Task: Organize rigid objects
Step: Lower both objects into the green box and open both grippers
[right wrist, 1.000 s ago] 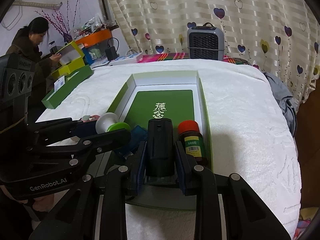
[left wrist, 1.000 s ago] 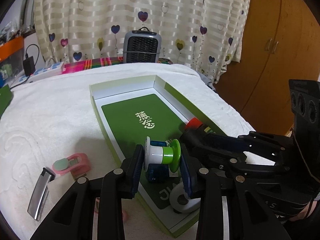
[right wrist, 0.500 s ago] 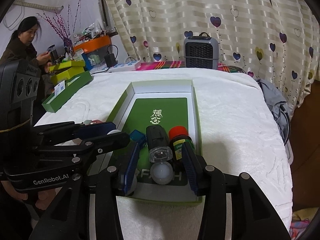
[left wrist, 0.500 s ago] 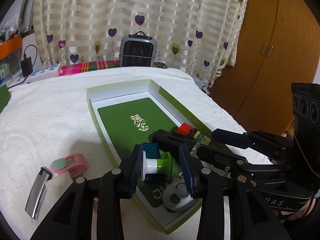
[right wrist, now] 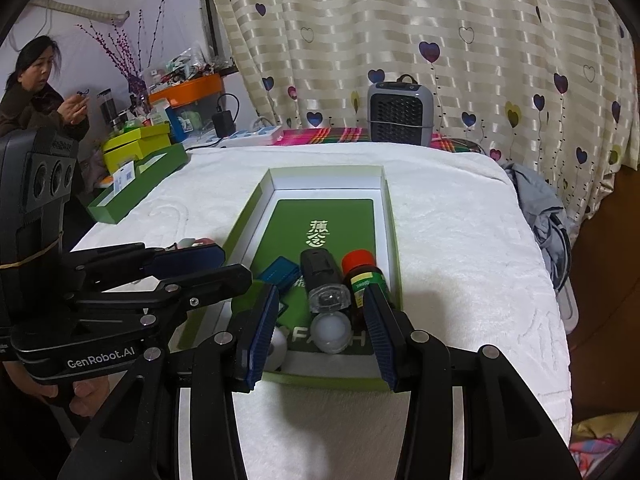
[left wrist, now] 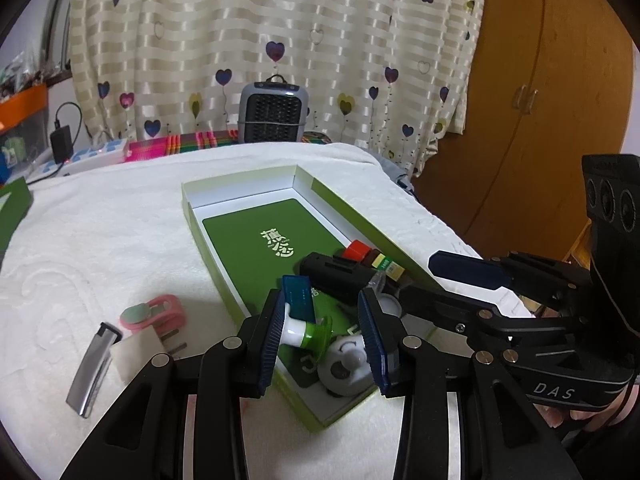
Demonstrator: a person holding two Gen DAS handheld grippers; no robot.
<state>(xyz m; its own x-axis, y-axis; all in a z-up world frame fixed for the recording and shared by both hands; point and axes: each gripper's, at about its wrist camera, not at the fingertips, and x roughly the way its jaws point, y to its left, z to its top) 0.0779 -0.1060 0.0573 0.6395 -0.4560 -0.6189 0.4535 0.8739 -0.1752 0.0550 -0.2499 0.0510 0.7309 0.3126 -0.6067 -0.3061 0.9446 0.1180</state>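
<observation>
A shallow green box (left wrist: 352, 212) (right wrist: 394, 240) lies on the white cloth. Inside it lie a black cylinder with a clear end (right wrist: 322, 276) (left wrist: 336, 274), a brown bottle with a red cap (right wrist: 362, 276) (left wrist: 370, 258), a blue box (right wrist: 280, 274) (left wrist: 298, 296), a white and green spool (left wrist: 306, 334) and a white round piece (left wrist: 346, 364). My left gripper (left wrist: 322, 340) is open; the spool rests loose against its left finger. My right gripper (right wrist: 320, 336) is open and empty at the box's near end.
A pink clip (left wrist: 154, 314), a silver clip (left wrist: 94, 368) and a white card (left wrist: 138, 356) lie left of the box. A grey heater (left wrist: 274, 110), a power strip (right wrist: 248, 136) and green boxes (right wrist: 140, 180) stand at the back. A person (right wrist: 36, 88) sits far left.
Both grippers have opened and drawn back. The right one let go of the black cylinder, the left one let go of the spool; both objects now lie in the box.
</observation>
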